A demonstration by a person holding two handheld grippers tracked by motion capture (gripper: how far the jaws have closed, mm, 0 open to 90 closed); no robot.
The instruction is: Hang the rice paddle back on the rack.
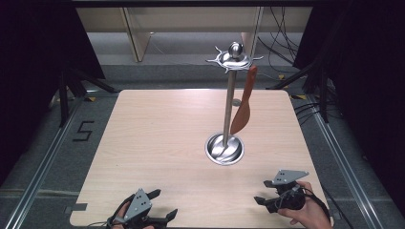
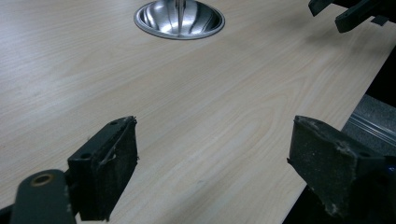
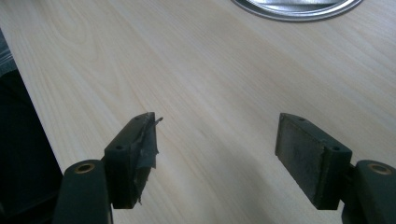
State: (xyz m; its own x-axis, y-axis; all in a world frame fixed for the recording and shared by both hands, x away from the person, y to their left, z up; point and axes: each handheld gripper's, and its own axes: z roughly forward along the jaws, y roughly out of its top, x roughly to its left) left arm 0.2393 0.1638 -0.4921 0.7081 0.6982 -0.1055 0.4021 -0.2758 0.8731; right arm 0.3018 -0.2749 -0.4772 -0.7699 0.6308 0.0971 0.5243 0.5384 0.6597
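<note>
Dark curtains and a grey floor with trailing cables are surrounding a pale wooden tabletop (image 1: pixel 157 143), and on it is standing a tall polished steel utensil stand (image 1: pixel 228 102) with a round dished base, a slim post and a crown of hooks under a ball finial. Hanging from one hook, on the stand's right side, is an orange-brown silicone spatula (image 1: pixel 242 107), its blade dangling just above and beside the base without touching the tabletop. The left gripper (image 1: pixel 165 206) is resting low at the near edge, well in front and to the left of the stand, with its jaws spread wide and holding nothing. The right gripper (image 1: pixel 263 191) is sitting in front and to the right of the stand, its jaws likewise parted wide and empty; in the right gripper view the rim of the stand's base is showing at the top. The work in hand appears to be reaching for the spatula. To do that well, the right gripper, being nearer to that side of the stand, should probably be rising toward the handle, closing on its flat faces below the hook, then lifting up and outward so the loop is clearing the hook without tipping the stand; the left gripper could be steadying the post.
</note>
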